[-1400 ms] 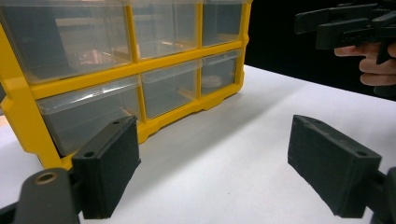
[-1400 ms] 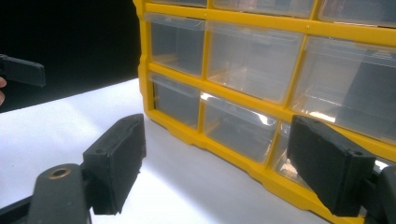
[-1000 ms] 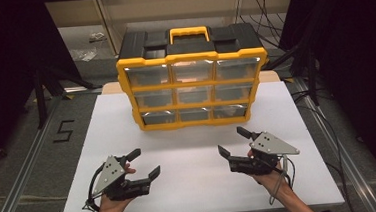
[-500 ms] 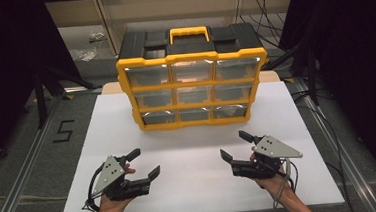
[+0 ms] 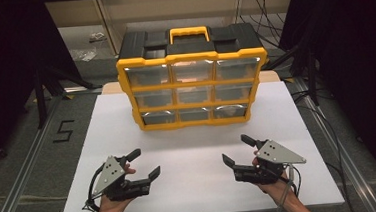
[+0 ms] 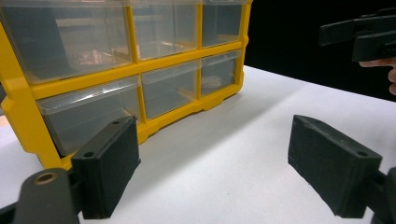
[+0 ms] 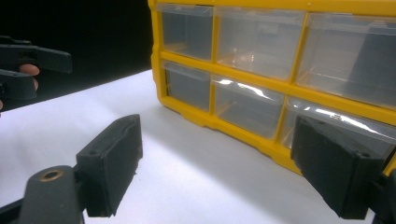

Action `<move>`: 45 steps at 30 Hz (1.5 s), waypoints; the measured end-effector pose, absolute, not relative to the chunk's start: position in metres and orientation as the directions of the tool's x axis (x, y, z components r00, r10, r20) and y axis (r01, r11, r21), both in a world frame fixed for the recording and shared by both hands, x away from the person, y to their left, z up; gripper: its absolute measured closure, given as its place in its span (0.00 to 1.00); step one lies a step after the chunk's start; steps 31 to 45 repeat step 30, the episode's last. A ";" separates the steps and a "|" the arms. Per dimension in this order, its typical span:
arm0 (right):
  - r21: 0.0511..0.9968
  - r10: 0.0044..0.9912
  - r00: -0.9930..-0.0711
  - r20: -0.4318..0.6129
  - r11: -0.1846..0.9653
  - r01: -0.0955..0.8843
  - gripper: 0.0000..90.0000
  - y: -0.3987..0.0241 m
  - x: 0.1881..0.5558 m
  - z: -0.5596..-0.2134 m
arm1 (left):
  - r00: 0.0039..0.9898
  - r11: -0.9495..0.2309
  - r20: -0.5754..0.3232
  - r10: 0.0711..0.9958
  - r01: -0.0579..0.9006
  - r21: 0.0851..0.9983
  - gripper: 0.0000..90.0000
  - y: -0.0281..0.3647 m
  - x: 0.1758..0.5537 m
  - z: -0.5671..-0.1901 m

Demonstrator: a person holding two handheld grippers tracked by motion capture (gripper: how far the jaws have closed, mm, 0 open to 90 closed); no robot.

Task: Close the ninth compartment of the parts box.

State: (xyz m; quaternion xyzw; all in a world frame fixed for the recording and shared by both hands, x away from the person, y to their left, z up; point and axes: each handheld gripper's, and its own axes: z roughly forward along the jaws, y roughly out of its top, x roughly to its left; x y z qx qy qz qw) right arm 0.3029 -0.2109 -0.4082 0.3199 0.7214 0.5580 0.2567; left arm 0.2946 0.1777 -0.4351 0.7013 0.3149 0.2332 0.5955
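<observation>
A yellow and black organizer (image 5: 192, 85) with a yellow handle and three rows of clear drawers stands at the back middle of the white table (image 5: 191, 186), its drawers all shut and facing me. My left gripper (image 5: 146, 162) is held open at the near left, well short of the organizer. My right gripper (image 5: 234, 149) is held open at the near right. In the left gripper view the organizer (image 6: 130, 70) lies ahead on the left, beyond the open left gripper (image 6: 219, 168). In the right gripper view the organizer (image 7: 280, 70) is close ahead, past the open right gripper (image 7: 224, 168).
Bare white tabletop lies between the grippers and the organizer. Off the table on the left, the floor carries a "5" mark (image 5: 63, 130). Cables (image 5: 321, 106) run along the floor at the right. Dark stands flank the back corners.
My right gripper has drifted slightly toward the near edge and to the right. The left gripper and the organizer have stayed put.
</observation>
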 end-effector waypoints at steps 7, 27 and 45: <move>0.969 0.747 -0.664 -0.013 0.174 0.176 0.20 -0.214 0.300 -0.409 | 0.692 -0.090 -0.050 0.720 0.164 0.982 0.18 0.178 0.295 -0.435; 0.969 0.747 -0.665 -0.025 0.182 0.167 0.19 -0.214 0.300 -0.411 | 0.693 -0.095 -0.046 0.720 0.163 0.982 0.18 0.178 0.295 -0.435; 0.969 0.747 -0.664 -0.026 0.182 0.166 0.19 -0.214 0.300 -0.411 | 0.693 -0.095 -0.046 0.719 0.164 0.982 0.18 0.177 0.295 -0.435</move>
